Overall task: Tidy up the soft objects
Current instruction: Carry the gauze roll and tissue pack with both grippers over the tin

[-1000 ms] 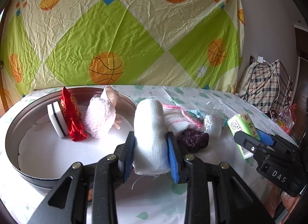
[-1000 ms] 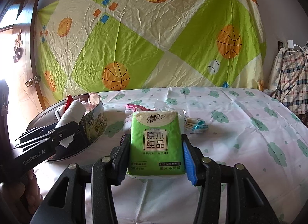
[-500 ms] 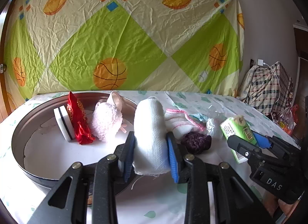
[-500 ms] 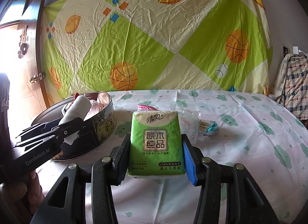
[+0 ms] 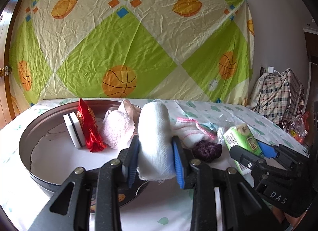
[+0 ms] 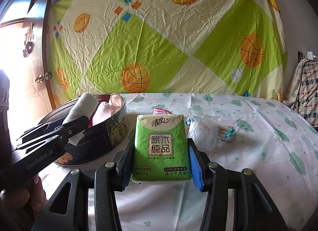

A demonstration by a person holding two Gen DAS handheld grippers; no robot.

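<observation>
I've got the rolled white gauze-like cloth (image 5: 156, 141) pinched in my left gripper (image 5: 156, 158), blue pads pressing both sides of the roll, which stands nearly upright w/ its lower end hanging frayed below the pads. It sits over the near-right rim of the round metal tin (image 5: 25, 143), not yet down on the tin's white floor. My right gripper (image 6: 161, 162) is clamped on the green plastic pack of tissues (image 6: 161, 148), label facing me, pack held upright above the cloud-print tablecloth (image 6: 268, 131).

Inside the tin, from the left-wrist view: a white sponge block w/ a black stripe (image 5: 73, 130), a red-and-gold satin pouch (image 5: 89, 127) leaning against it, and a fluffy pink slipper (image 5: 119, 129) just beside the pouch.

Out on the cloth, right of the tin: a white knitted cloth w/ pink edging (image 5: 188, 129), a dark purple scrunchie-like bundle (image 5: 207, 149) in front of it, touching or nearly so (can't tell which), and a crinkled clear plastic bag (image 6: 202, 131) w/ a small wrapped bundle of cotton swabs (image 6: 226, 131) beside it.

Behind the table hangs a wrinkled green-and-cream sheet w/ basketball prints (image 5: 129, 42). Far right, a plaid bag (image 5: 278, 100) against the wall. A wooden door (image 6: 25, 62) stands at the left in the right-wrist view.
</observation>
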